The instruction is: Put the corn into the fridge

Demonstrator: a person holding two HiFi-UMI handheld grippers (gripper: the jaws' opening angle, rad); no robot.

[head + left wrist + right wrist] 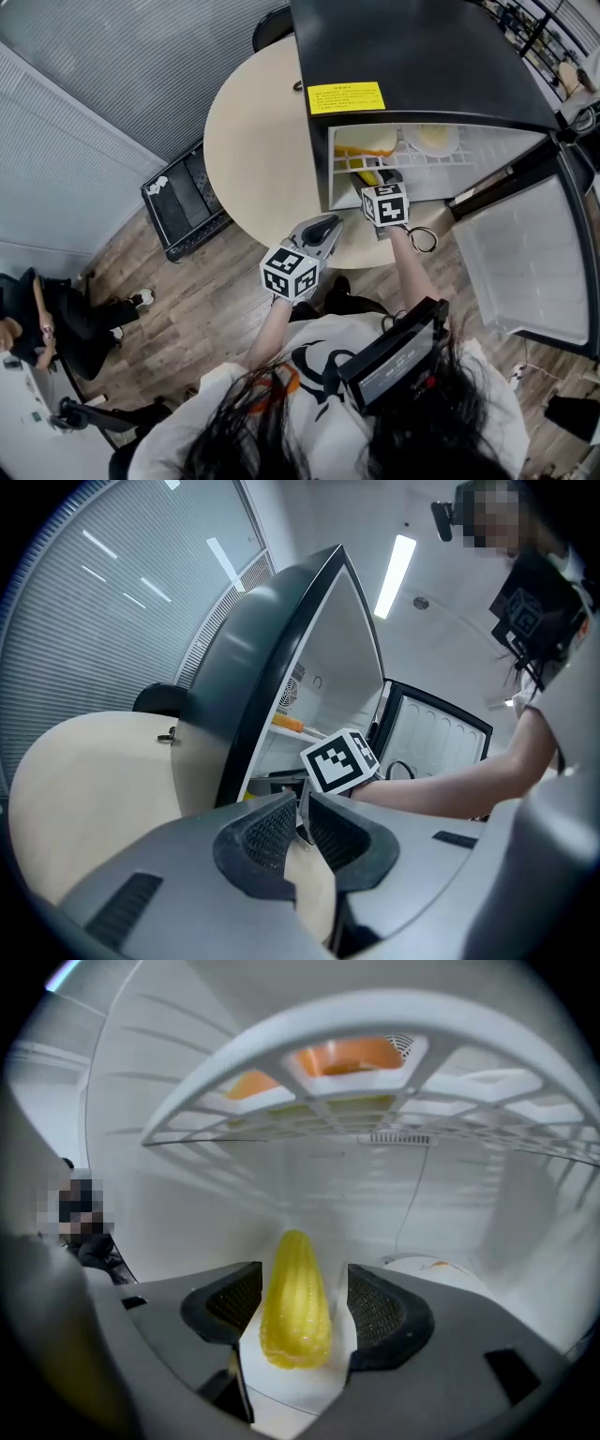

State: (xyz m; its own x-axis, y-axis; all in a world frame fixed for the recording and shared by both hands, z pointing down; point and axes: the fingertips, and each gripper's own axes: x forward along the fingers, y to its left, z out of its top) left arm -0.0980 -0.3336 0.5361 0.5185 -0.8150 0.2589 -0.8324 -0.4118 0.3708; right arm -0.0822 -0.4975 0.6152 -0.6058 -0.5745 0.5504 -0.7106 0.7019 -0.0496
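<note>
A yellow corn cob (295,1302) lies on the white floor of the fridge (422,56), pointing toward its back wall. My right gripper (302,1288) reaches into the lower compartment, its jaws spread on either side of the cob with a gap at the right pad, so nothing presses on it. From the head view, the right gripper (372,180) sits at the fridge opening with the corn (361,173) just ahead of it. My left gripper (323,228) hovers over the table's near edge. Its jaws (300,832) are nearly together and hold nothing.
The black mini fridge stands on a round beige table (253,141), its door (525,262) swung open to the right. A wire shelf (375,1101) above the corn carries orange and yellow items. A white plate (431,1269) lies further back. A black crate (183,202) is on the floor.
</note>
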